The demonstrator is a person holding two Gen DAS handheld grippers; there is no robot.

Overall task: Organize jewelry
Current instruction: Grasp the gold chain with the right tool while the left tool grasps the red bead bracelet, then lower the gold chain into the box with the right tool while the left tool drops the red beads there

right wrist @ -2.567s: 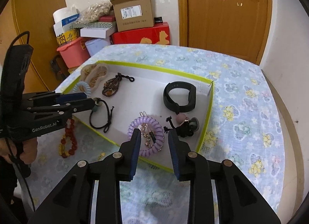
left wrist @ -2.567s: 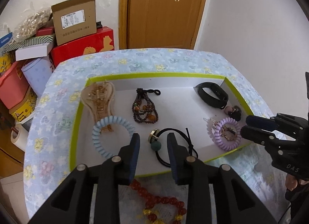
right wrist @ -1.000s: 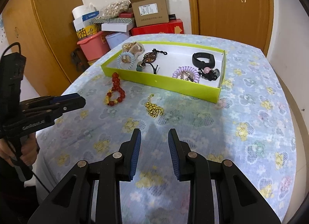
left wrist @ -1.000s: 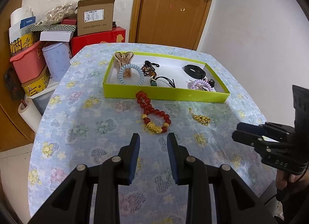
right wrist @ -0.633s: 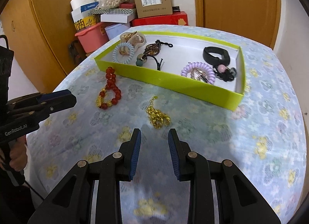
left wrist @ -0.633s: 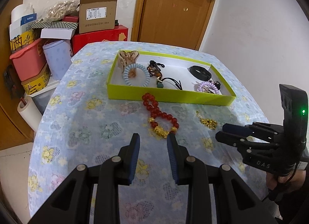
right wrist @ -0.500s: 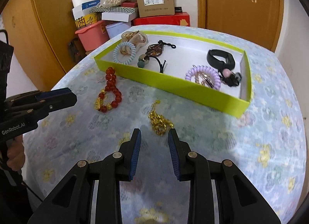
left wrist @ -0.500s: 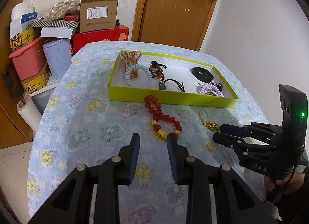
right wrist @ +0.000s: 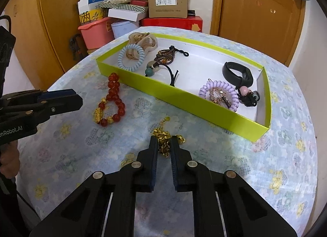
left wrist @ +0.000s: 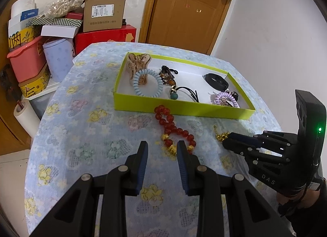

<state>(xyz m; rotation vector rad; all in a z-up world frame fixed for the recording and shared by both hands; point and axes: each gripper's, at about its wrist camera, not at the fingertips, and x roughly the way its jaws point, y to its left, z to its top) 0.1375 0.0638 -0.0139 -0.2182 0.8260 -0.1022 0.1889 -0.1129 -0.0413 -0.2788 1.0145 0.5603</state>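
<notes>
A lime-green tray [left wrist: 184,108] [right wrist: 184,98] on the floral tablecloth holds hair ties, a hair claw, a beaded piece and a black band. A red bead bracelet [left wrist: 171,128] [right wrist: 112,102] and a gold chain [right wrist: 164,138] [left wrist: 221,136] lie on the cloth in front of it. My left gripper [left wrist: 162,145] is open, just short of the red bracelet's near end. My right gripper [right wrist: 164,141] has its fingers narrowed around the gold chain, which lies between them on the cloth; it also shows in the left wrist view [left wrist: 229,141].
Stacked boxes [left wrist: 102,16], a pink tub [left wrist: 26,59] and a paper roll [left wrist: 24,118] stand beyond the table's far left edge. A wooden door [left wrist: 184,12] is behind the table. The table's round edge drops off at left and right.
Both grippers have moved forward and down toward the table. The right gripper's fingers have narrowed onto the gold chain. The left gripper has neared the red bracelet.
</notes>
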